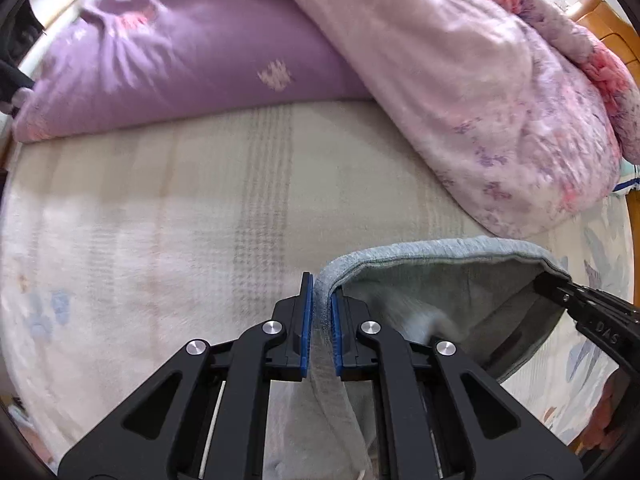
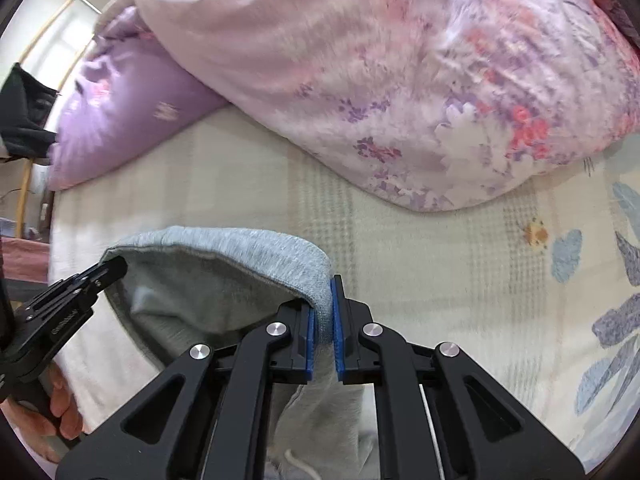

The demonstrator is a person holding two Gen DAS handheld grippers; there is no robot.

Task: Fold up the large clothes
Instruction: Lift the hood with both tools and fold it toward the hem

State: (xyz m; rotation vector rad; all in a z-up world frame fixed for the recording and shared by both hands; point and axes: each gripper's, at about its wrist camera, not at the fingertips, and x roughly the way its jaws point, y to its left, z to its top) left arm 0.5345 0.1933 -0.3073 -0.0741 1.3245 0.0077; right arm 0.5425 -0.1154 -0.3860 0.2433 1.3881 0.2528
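- Pale checked bed sheet (image 1: 160,208) below, purple duvet (image 1: 180,60) behind.
- Left gripper (image 1: 320,320) and right gripper (image 2: 323,326) both clenched on grey garment's waistband (image 1: 440,250), stretched between, lifted off sheet.
- Probably spreading stage; next, lay flat, smooth.

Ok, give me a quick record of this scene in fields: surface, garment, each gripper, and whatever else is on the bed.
surface: bed sheet, pale with checks and a flower print
garment: grey garment, its edge stretched between both grippers, the rest hanging below
left gripper: shut on the garment's edge
right gripper: shut on the garment's edge
also on bed: purple pillow and pink floral duvet, heaped at the far side
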